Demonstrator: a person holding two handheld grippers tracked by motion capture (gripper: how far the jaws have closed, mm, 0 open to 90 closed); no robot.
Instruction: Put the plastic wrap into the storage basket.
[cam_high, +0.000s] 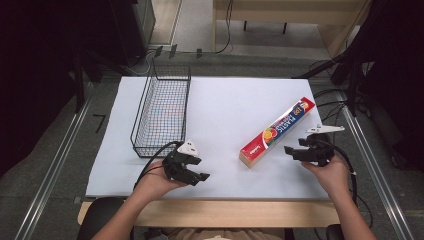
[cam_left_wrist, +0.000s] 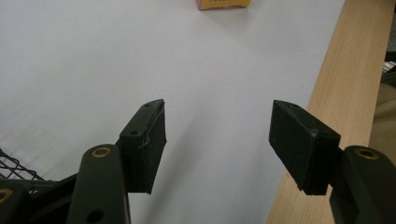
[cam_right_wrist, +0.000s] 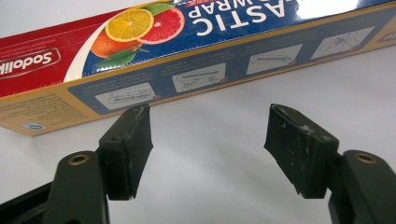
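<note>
A long plastic wrap box (cam_high: 277, 132), red and blue with citrus fruit printed on it, lies at an angle on the right half of the white mat (cam_high: 225, 100). My right gripper (cam_high: 291, 152) sits just right of the box's near end, pointing at it. In the right gripper view its jaws (cam_right_wrist: 210, 144) stand open over bare mat, with the box (cam_right_wrist: 187, 42) lying across just beyond them. My left gripper (cam_high: 197, 178) rests at the mat's front, left of the box. It is open (cam_left_wrist: 219, 140) and holds nothing; the box's end (cam_left_wrist: 223, 3) is far ahead.
A black wire basket (cam_high: 162, 112) stands lengthwise on the left half of the mat, just beyond my left hand; its corner (cam_left_wrist: 14, 170) shows beside the left jaw. The wooden table edge (cam_high: 225, 212) runs along the front. Cables lie on the floor to the right.
</note>
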